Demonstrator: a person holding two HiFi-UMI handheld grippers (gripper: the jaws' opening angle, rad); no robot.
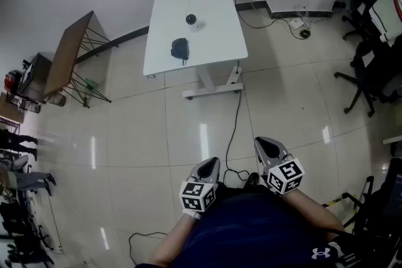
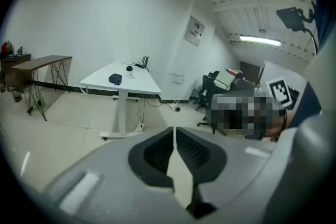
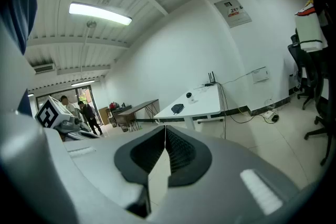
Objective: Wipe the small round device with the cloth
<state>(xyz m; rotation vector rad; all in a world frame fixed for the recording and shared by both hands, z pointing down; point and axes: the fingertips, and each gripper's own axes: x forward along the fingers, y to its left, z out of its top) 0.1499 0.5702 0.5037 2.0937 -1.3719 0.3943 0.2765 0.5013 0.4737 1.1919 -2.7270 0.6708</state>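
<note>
Left hand-held gripper and right hand-held gripper, two, both closed, empty, well apart from worktop. On worktop: one small round device; one cloth nearer front edge. Open floor between.

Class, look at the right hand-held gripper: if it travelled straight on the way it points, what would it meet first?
The right hand-held gripper, shut and empty, would probably meet the near end of the white table, by the dark cloth. Only floor lies before it; depth is unclear.
</note>
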